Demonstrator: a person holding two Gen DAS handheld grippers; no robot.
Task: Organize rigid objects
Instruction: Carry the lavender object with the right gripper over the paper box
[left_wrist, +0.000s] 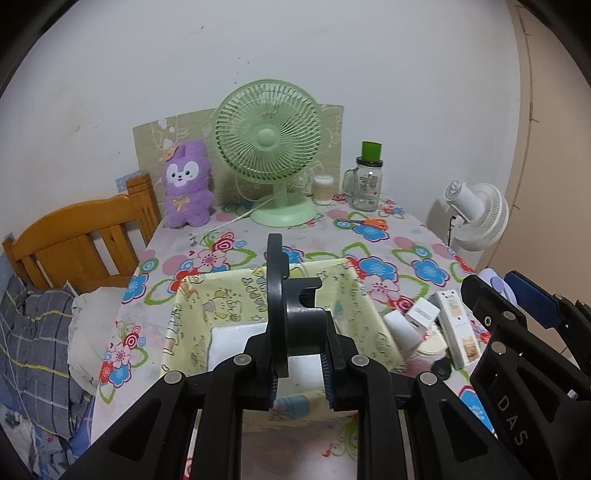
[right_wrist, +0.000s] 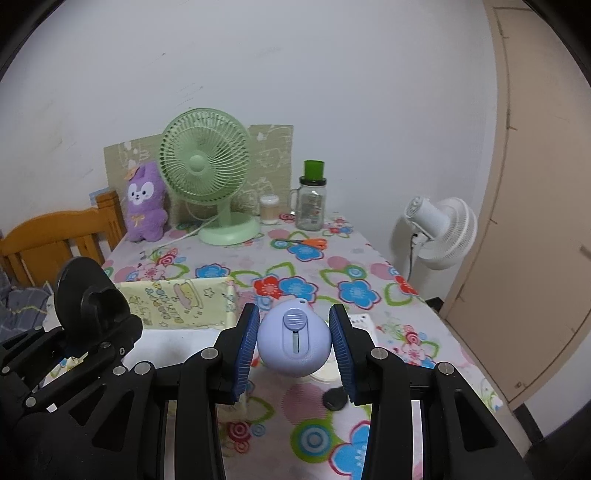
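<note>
My left gripper (left_wrist: 298, 373) is shut on a black plastic stand with a round disc (left_wrist: 286, 306) and holds it above the open yellow cartoon-print storage box (left_wrist: 192, 325). The stand also shows at the left of the right wrist view (right_wrist: 88, 299), over the box (right_wrist: 177, 304). My right gripper (right_wrist: 293, 350) is shut on a round lilac gadget with a blue slider (right_wrist: 293, 339), held above the flowered tablecloth just right of the box. The right gripper appears at the right edge of the left wrist view (left_wrist: 517, 314).
Small white boxes and a cream tub (left_wrist: 439, 328) lie right of the box, with a black disc (right_wrist: 335, 398). At the table's back stand a green fan (left_wrist: 267, 147), a purple plush (left_wrist: 188, 184), a jar (left_wrist: 365, 184) and orange scissors (right_wrist: 306, 242). A white fan (right_wrist: 439, 232) stands right; a wooden bed (left_wrist: 77, 240) left.
</note>
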